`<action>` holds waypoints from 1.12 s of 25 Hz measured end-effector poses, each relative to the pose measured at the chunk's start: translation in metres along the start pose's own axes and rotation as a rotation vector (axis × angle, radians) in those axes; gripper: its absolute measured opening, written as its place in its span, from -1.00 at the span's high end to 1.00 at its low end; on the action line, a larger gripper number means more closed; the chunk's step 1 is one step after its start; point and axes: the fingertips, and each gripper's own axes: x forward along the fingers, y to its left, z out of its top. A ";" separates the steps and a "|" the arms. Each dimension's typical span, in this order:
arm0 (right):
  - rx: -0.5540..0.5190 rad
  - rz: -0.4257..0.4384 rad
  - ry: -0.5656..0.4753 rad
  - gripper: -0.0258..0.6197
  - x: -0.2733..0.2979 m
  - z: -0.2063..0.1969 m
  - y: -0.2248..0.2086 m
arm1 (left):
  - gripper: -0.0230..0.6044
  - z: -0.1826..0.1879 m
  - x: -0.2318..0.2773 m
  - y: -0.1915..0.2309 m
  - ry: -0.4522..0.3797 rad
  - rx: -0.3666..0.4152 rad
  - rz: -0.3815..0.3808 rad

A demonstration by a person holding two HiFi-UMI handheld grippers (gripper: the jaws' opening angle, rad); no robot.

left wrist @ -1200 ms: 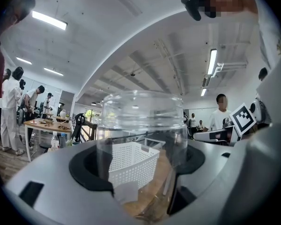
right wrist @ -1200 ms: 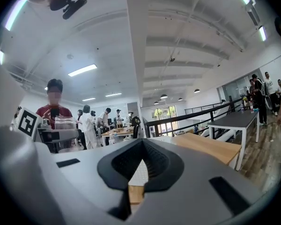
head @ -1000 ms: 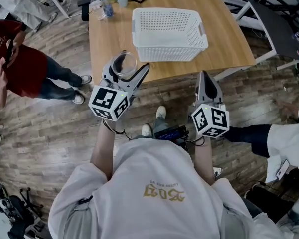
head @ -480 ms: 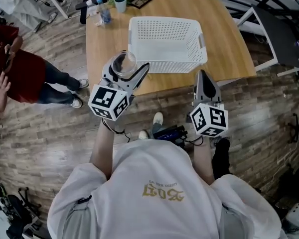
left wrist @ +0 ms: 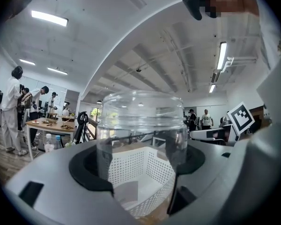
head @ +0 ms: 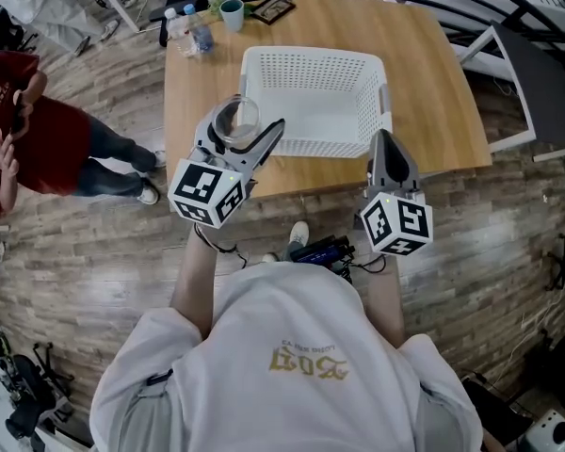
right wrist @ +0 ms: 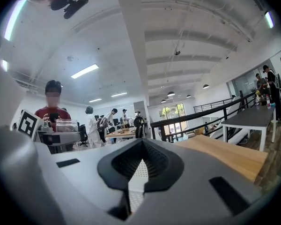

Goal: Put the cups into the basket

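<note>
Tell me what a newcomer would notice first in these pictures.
A clear cup, clamped in the left hand-held gripper, hovers by the near-left corner of the empty white basket on the wooden table. The right hand-held gripper is shut and empty, near the basket's near-right corner.

Head view: camera above person, faces steeply down onto both grippers, table (head: 433, 73) beyond them.

Left gripper view: sits just behind left gripper (head: 240, 132) jaws, faces forward, tilted up; clear cup (left wrist: 140, 125) close before lens.

Right gripper view: same seat behind right gripper (head: 387, 144).

Shared: basket (head: 311, 56) ahead of jaws in all three views; each gripper view catches other gripper's marker cube (left wrist: 241, 118) at side.
</note>
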 end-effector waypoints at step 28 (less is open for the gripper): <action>0.021 0.064 0.032 0.89 0.084 0.009 -0.034 | -0.19 0.019 0.076 0.022 -0.031 -0.072 -0.033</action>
